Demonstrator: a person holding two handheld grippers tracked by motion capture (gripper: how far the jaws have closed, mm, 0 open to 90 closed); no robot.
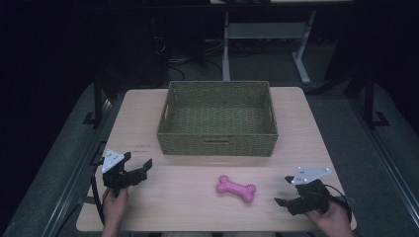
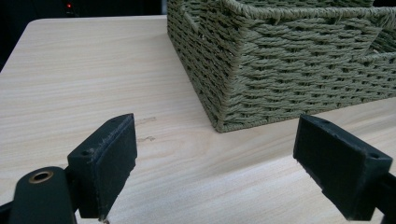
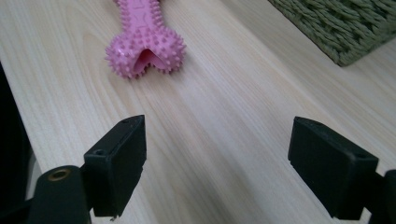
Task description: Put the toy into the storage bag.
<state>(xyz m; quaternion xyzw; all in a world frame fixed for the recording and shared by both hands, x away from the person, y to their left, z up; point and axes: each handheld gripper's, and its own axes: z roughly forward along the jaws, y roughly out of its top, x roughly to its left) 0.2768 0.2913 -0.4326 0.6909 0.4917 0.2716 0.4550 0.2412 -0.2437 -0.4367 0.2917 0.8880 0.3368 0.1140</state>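
On table (image 1: 197, 207), near front edge, pink bone (image 1: 236, 189) lies flat, well short of basket (image 1: 217, 140) and apart from both grippers. Basket sits mid-table behind it, nothing visible inside.

Right gripper (image 1: 283, 191) is nearest the bone, jaws spread wide w/ nothing between them; right gripper view shows bone's knobby end (image 3: 144, 53) ahead and left of the jaw line, not centred. Left gripper (image 1: 138, 164) also wide open, holding nothing, aimed at basket's near corner (image 2: 224, 100).

Risks, as I judge them: bone is off-axis to the right jaws, so a straight push fwd would catch it w/ one jaw only and shove or spin it across the smooth top, maybe toward the edge. Spiky rubber looks soft; a grip on the flared end rather than the narrow waist could squirm out on the lift. Carried low, it could clip basket's front rim.

Pose: right hand (image 1: 334, 219) at front right corner, gripper held low, roughly level, pointing left toward the bone. Left hand (image 1: 114, 207) at front left, gripper angled up-right toward basket, just above the top.
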